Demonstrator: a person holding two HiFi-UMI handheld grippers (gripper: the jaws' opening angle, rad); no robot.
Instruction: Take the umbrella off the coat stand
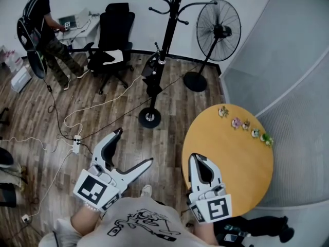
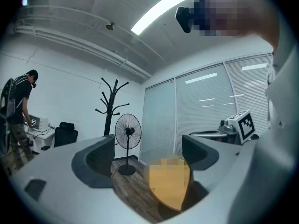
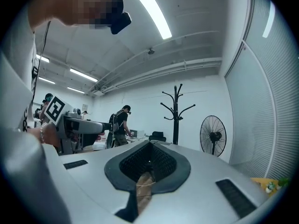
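Note:
The black coat stand [image 1: 171, 24] rises from its round base [image 1: 149, 117] on the wood floor ahead of me. A dark folded umbrella [image 1: 152, 75] hangs against its pole, low down. My left gripper [image 1: 133, 146] is held near my body, well short of the stand, open and empty. My right gripper [image 1: 198, 158] is shut on nothing, over the near edge of the round table [image 1: 241, 169]. The left gripper view has the stand [image 2: 110, 107] far off between open pads [image 2: 98, 161]. In the right gripper view the stand [image 3: 176, 112] shows beyond the shut gripper [image 3: 148, 164]; the umbrella is hidden in both.
A standing fan [image 1: 218, 25] is right of the stand, a black office chair [image 1: 110, 37] left of it. A person [image 1: 45, 32] stands at a desk at far left. Cables and a power strip [image 1: 76, 143] cross the floor. Small figures [image 1: 245, 124] line the table's far edge.

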